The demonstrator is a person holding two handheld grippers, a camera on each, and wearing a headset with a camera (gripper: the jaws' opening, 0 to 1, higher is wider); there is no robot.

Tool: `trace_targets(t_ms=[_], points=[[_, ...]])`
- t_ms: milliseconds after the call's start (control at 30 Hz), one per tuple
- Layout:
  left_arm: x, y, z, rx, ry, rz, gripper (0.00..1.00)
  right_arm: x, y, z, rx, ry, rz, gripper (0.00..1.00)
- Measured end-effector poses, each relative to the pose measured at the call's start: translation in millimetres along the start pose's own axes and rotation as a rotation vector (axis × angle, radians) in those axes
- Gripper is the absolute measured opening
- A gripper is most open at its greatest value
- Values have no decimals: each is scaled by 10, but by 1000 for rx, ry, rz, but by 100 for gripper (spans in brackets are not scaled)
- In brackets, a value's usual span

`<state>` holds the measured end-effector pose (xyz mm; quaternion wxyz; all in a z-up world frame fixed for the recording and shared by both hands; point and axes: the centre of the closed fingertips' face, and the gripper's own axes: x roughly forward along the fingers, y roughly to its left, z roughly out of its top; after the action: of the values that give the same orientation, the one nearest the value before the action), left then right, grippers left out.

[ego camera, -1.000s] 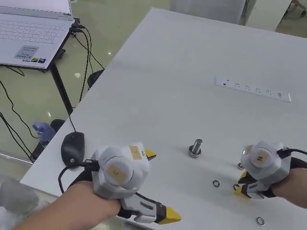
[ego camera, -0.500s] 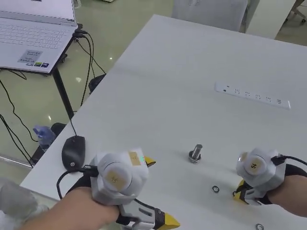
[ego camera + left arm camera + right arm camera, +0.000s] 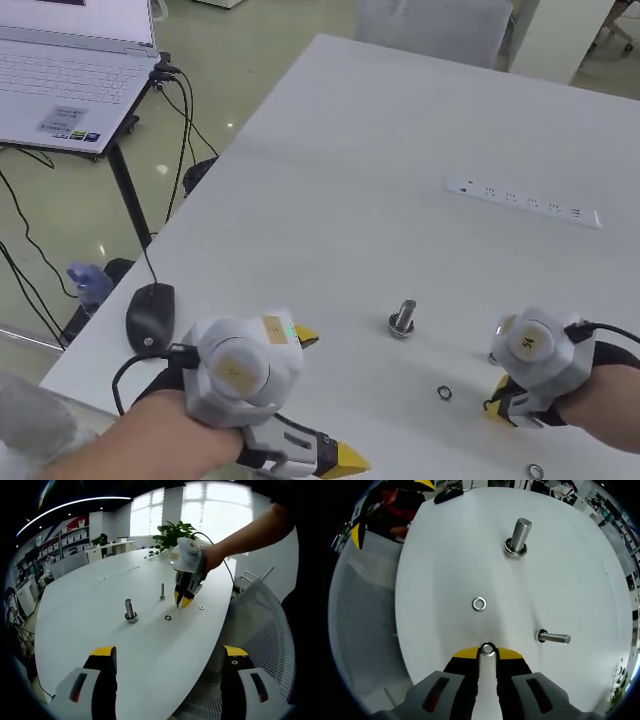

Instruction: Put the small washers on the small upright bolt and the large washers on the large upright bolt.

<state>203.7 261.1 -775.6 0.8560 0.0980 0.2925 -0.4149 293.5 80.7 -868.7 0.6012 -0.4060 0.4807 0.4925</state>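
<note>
While the right gripper (image 3: 488, 652) pinches a washer (image 3: 488, 649), another washer (image 3: 479, 604) lies ahead.

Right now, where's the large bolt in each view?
Head view: the large bolt stands below centre, slightly right.
Left gripper view: the bolt stands left of centre.
Right gripper view: the bolt is near the top, right of centre.
Shared landmark: the loose washer lying flat near the bolt in all three.
</note>
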Motion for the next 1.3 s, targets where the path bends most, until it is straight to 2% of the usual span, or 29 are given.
trace_targets(t_ms=[500, 633, 833, 1300], points=[[52, -36, 70, 8, -7, 0, 86, -406, -222, -297, 51, 12, -49, 13], [58, -30, 81, 4, -10, 6, 85, -486, -302, -305, 45, 10, -60, 13], [64, -27, 63, -1, -1, 15, 85, -584, -459, -207, 28, -2, -77, 13], [68, 12, 73, -14, 1, 35, 85, -640, -725, 99, -10, -29, -89, 13]])
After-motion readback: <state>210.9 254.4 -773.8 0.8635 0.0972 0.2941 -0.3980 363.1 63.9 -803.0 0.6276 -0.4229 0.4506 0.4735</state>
